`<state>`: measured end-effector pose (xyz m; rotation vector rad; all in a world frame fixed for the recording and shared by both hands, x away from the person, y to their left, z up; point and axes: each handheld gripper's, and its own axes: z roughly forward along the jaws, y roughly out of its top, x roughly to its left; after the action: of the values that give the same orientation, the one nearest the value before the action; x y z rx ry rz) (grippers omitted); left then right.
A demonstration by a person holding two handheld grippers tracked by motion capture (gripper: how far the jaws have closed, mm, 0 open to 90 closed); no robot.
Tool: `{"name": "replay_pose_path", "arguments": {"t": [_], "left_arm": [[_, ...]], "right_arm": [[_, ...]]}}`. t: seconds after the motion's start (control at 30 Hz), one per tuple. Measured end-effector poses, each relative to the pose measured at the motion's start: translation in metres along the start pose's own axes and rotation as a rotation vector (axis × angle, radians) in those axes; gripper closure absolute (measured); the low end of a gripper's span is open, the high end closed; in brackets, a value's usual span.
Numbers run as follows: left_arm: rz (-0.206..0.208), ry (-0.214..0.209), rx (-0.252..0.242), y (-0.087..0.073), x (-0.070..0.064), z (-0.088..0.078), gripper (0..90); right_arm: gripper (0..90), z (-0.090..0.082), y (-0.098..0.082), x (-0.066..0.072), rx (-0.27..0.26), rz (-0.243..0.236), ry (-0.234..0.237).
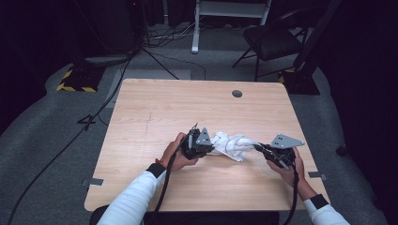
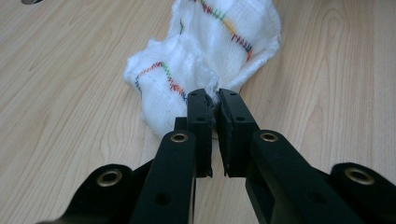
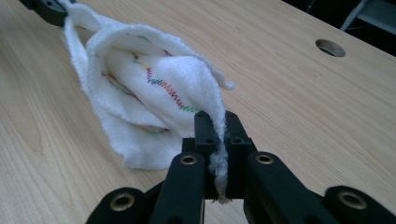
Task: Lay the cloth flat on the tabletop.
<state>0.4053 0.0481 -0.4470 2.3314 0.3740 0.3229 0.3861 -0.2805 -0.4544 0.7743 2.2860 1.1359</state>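
**Both ends pinched: now spread the cloth without losing an edge**

I have the white cloth (image 1: pixel 231 146) bunched between my two tools, a little toward me from the middle of the tabletop (image 1: pixel 155 108). My right tool (image 3: pixel 217 122) is clenched on a thin hem of it; in the right gripper view the fabric runs straight down through the jaws and frays out below them. My left tool (image 2: pixel 213 99) is all but shut, and in the left gripper view a small fold of cloth sits between the tips, at 12 o'clock from the jaws. I judge that grip to be shallower than the right one (only the very edge is caught).

The cloth itself is still crumpled, with its coloured zigzag stitching (image 3: pixel 161 86) folded inward. In the high view it lies at 3 o'clock from my left tool and 9 o'clock from my right.

To do this well, I would first make sure the left jaws bite deeper than the fringe. Then I would lift both tools a touch, so the bundle clears the wood, and draw them apart evenly, left toward 9 o'clock and right toward 3 o'clock. A jerk could pull the hem out of the left grip. Steady tension should let the folds fall open.
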Motion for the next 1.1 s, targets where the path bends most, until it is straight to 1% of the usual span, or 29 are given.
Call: {"name": "replay_pose_path", "arguments": {"t": [0.03, 0.07, 0.1, 0.17, 0.2, 0.23, 0.33, 0.37, 0.43, 0.47, 0.53, 0.57, 0.63, 0.67, 0.73, 0.8, 0.83, 0.87, 0.9, 0.93, 0.97, 1.03, 1.07, 1.1], "left_arm": [[0.001, 0.003, 0.005, -0.001, 0.0, -0.002, 83.9], [-0.004, 0.014, 0.005, -0.004, 0.0, -0.005, 84.0], [-0.012, 0.016, 0.003, -0.006, 0.0, -0.008, 83.9], [-0.022, 0.026, 0.002, -0.012, 0.002, -0.014, 84.0], [-0.029, 0.03, 0.005, -0.015, 0.003, -0.018, 84.0], [-0.033, 0.034, 0.007, -0.019, 0.004, -0.021, 84.0], [-0.061, 0.044, 0.013, -0.033, 0.009, -0.031, 85.1], [-0.065, 0.049, 0.018, -0.036, 0.009, -0.034, 86.2], [-0.092, 0.057, 0.018, -0.045, 0.012, -0.04, 86.7], [-0.098, 0.062, 0.026, -0.05, 0.014, -0.043, 86.7], [-0.119, 0.064, 0.031, -0.059, 0.016, -0.047, 86.8], [-0.12, 0.064, 0.034, -0.061, 0.016, -0.047, 86.9], [-0.119, 0.067, 0.051, -0.064, 0.014, -0.048, 86.9], [-0.099, 0.072, 0.058, -0.064, 0.013, -0.048, 87.0], [-0.097, 0.075, 0.059, -0.063, 0.013, -0.049, 87.0], [-0.108, 0.081, 0.054, -0.065, 0.016, -0.051, 87.0], [-0.128, 0.091, 0.053, -0.068, 0.019, -0.052, 87.1], [-0.143, 0.088, 0.055, -0.07, 0.021, -0.053, 87.1], [-0.152, 0.088, 0.055, -0.072, 0.023, -0.052, 87.1], [-0.151, 0.095, 0.07, -0.074, 0.025, -0.052, 87.1], [-0.161, 0.097, 0.075, -0.075, 0.026, -0.05, 87.0], [-0.172, 0.095, 0.084, -0.076, 0.027, -0.049, 86.9], [-0.175, 0.103, 0.087, -0.076, 0.027, -0.048, 85.0], [-0.177, 0.113, 0.093, -0.076, 0.027, -0.048, 81.6]], "right_arm": [[87.9, 0.0, 0.0, -0.001, 0.003, 0.004, -0.005], [88.0, -0.002, -0.001, -0.003, 0.005, 0.018, -0.018], [88.0, -0.002, -0.001, -0.004, 0.002, 0.024, -0.024], [88.0, -0.003, -0.003, -0.008, 0.004, 0.044, -0.04], [88.0, -0.003, -0.003, -0.008, 0.004, 0.044, -0.04], [88.0, -0.004, -0.004, -0.009, 0.006, 0.054, -0.047], [88.0, -0.004, -0.007, -0.015, 0.015, 0.089, -0.062], [88.0, -0.004, -0.007, -0.015, 0.018, 0.091, -0.065], [88.0, -0.004, -0.008, -0.016, 0.029, 0.098, -0.08], [88.0, -0.004, -0.008, -0.016, 0.029, 0.098, -0.08], [88.0, -0.002, -0.01, -0.019, 0.04, 0.121, -0.079], [88.0, -0.001, -0.012, -0.02, 0.048, 0.129, -0.075], [87.9, 0.001, -0.013, -0.019, 0.056, 0.123, -0.07], [87.9, 0.003, -0.013, -0.018, 0.07, 0.117, -0.071], [87.9, 0.003, -0.012, -0.017, 0.072, 0.115, -0.072], [87.9, 0.002, -0.013, -0.018, 0.071, 0.111, -0.073], [87.9, 0.002, -0.013, -0.019, 0.072, 0.115, -0.072], [87.8, 0.002, -0.015, -0.021, 0.077, 0.127, -0.06], [87.8, 0.002, -0.015, -0.021, 0.077, 0.127, -0.06], [87.8, 0.002, -0.016, -0.021, 0.079, 0.128, -0.058], [87.8, 0.003, -0.016, -0.02, 0.083, 0.121, -0.052], [87.7, 0.003, -0.015, -0.019, 0.087, 0.117, -0.054], [87.4, 0.003, -0.014, -0.018, 0.089, 0.105, -0.061], [86.6, 0.003, -0.014, -0.018, 0.091, 0.103, -0.061]]}}
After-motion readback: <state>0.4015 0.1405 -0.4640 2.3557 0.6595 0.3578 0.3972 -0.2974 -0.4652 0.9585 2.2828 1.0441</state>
